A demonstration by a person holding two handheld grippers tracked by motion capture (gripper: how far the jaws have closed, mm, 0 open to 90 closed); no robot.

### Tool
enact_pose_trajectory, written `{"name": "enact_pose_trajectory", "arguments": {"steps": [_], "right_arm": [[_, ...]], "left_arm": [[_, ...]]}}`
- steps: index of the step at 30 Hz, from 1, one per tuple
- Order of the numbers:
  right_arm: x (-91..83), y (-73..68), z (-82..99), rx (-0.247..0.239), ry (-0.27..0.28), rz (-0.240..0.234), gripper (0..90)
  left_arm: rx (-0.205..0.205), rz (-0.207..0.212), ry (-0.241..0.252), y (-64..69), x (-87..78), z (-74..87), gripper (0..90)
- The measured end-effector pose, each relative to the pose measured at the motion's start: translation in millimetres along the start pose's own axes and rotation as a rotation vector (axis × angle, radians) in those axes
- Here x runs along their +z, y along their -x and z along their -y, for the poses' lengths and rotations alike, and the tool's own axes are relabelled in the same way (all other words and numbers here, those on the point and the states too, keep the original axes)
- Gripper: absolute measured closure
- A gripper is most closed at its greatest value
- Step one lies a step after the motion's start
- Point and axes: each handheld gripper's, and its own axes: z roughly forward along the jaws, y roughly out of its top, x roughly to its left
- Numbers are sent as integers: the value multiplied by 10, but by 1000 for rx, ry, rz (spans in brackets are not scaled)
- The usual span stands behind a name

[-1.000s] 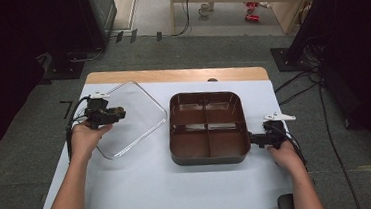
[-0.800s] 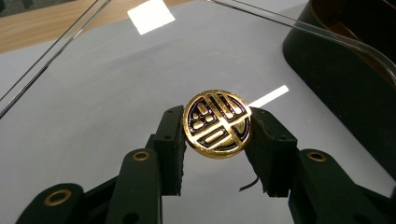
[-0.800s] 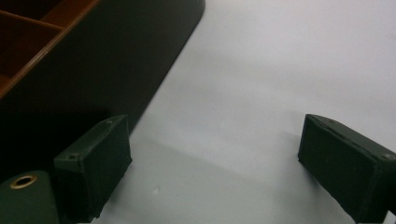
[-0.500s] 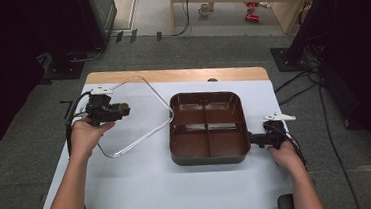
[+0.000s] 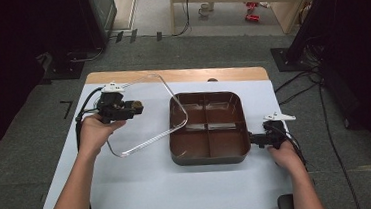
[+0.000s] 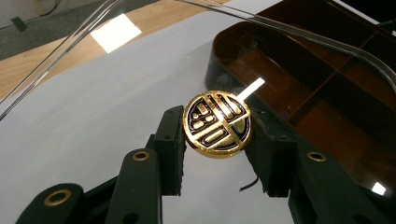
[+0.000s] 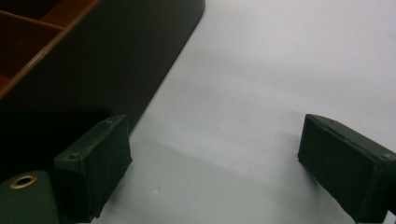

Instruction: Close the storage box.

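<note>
We see the left tongs [image 6: 217, 140] clenched on the gold knob [image 6: 217, 124] of a clear lid [image 5: 139, 115], tilted left of the brown tray [image 5: 208, 125]. It looks rigid, slippery, breakable. Right tongs [image 7: 212, 163] released.
</note>
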Motion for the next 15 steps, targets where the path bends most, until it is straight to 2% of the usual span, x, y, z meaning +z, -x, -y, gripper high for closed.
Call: {"name": "enact_pose_trajectory", "arguments": {"steps": [15], "right_arm": [[-1, -1, 1, 0, -1, 0, 88]], "left_arm": [[106, 95, -3, 383, 349, -236, 594]]}}
